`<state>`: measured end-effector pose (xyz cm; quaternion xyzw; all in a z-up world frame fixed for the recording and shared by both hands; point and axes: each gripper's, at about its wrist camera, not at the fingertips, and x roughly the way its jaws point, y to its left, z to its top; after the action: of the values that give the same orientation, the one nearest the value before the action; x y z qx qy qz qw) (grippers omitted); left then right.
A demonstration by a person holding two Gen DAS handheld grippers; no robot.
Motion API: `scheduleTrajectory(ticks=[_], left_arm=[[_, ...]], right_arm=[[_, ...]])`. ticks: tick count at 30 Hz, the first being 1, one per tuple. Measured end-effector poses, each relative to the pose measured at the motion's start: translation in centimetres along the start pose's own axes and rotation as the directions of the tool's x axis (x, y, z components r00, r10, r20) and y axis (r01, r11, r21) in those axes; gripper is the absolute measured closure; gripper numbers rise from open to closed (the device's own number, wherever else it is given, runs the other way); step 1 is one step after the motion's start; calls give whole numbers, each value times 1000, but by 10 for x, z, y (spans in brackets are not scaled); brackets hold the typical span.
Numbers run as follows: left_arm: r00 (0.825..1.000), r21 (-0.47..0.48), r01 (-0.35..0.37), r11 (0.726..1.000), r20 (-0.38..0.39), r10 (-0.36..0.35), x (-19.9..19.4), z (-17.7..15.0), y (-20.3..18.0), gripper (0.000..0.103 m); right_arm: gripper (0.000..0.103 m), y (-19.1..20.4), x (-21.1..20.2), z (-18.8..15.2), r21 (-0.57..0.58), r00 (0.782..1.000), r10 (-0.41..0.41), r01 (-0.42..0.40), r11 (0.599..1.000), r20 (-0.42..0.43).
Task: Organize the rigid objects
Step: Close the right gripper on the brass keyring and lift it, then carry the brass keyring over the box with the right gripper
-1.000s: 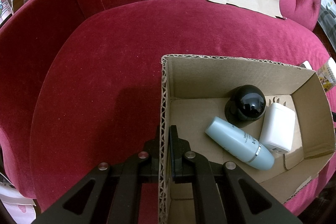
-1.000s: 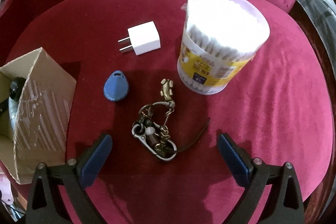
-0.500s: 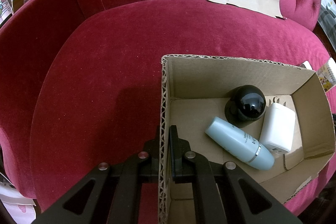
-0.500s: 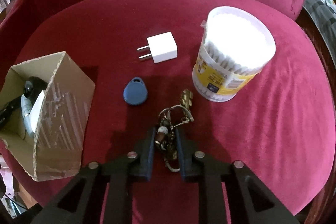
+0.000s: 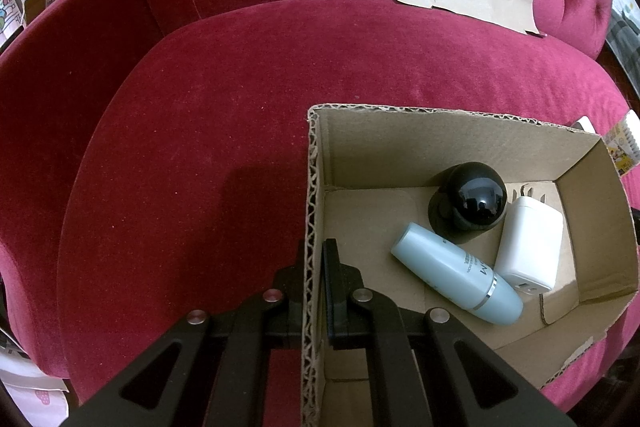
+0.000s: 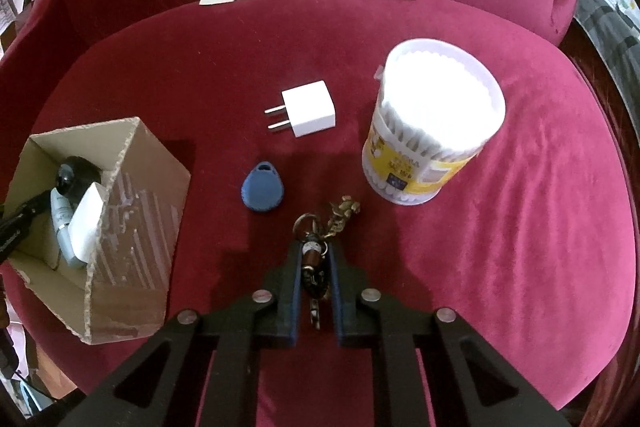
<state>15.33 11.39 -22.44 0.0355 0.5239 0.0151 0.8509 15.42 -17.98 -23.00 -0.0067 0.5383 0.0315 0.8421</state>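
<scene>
Right wrist view: beyond the keychain, clamped between the just-closed right gripper pads, a blue fob and cotton-swab tub are seen.

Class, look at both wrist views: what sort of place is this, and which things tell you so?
Probably a living room at home. The work surface is a tufted red velvet sofa. On it lie everyday things: a tub of cotton swabs, a phone charger and a cardboard box for sorting them.

Key bunch between clamped jaws
</scene>
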Motion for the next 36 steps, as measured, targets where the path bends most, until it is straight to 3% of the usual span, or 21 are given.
scheduleTrajectory(ticks=[36], left_arm=[[1000,0,-1,1000,0,1,1,1,0,98]], right_arm=[[92,40,-83,16,-58,987,45,-36,998,155]])
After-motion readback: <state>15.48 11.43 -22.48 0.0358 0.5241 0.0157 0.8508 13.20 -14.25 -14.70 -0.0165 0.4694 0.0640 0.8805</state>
